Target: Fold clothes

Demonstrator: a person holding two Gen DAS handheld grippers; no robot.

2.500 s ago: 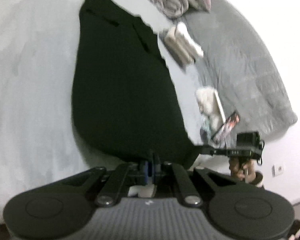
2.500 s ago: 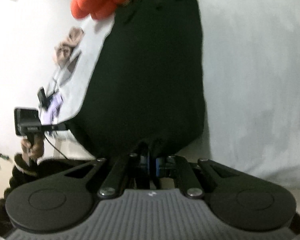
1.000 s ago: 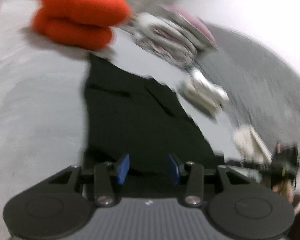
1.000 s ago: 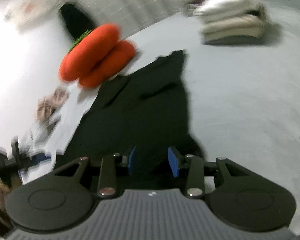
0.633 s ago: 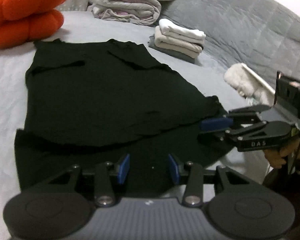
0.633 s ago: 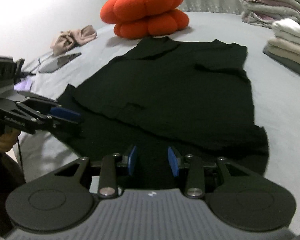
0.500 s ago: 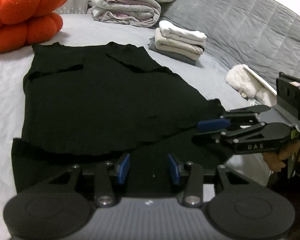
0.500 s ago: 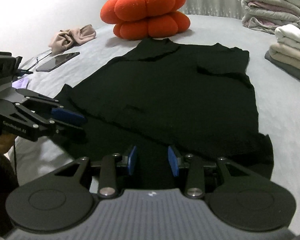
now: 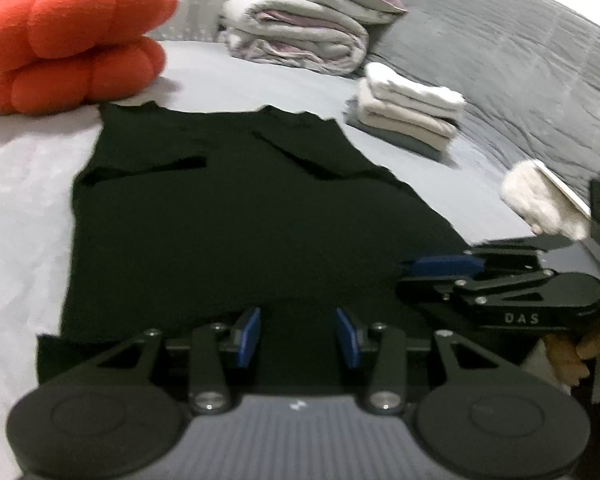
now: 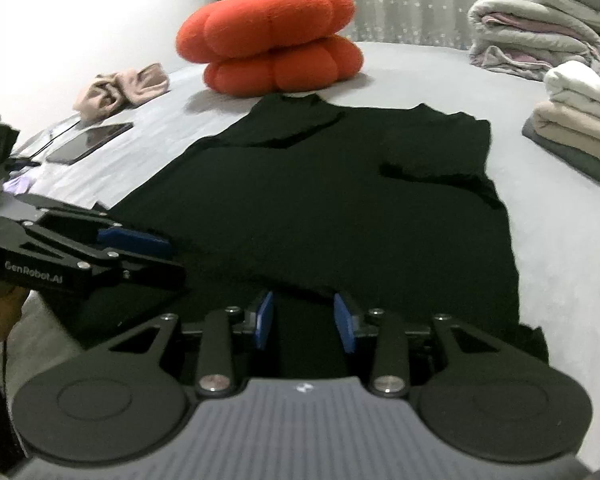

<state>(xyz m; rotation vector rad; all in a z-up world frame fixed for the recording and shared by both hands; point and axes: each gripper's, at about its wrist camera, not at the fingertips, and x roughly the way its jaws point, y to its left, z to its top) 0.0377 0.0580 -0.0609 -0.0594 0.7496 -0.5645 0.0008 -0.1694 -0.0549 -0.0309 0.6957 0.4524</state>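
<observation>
Shirt (image 9: 240, 220) black, sleeves folded inward; left gripper (image 9: 297, 336) spread, right gripper (image 10: 304, 322) closing, seemingly empty.

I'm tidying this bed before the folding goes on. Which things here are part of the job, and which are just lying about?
Part of the job:
black shirt
left gripper
right gripper

Lying about:
orange pumpkin cushion
folded towels
rolled blanket
phone
pink cloth

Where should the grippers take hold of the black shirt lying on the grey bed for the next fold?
Probably the near hem of the black shirt, at its two bottom corners, approached low from the near bed edge. It lies flat, sleeves folded inward, hem nearest the left gripper and the closing, empty right gripper.
</observation>
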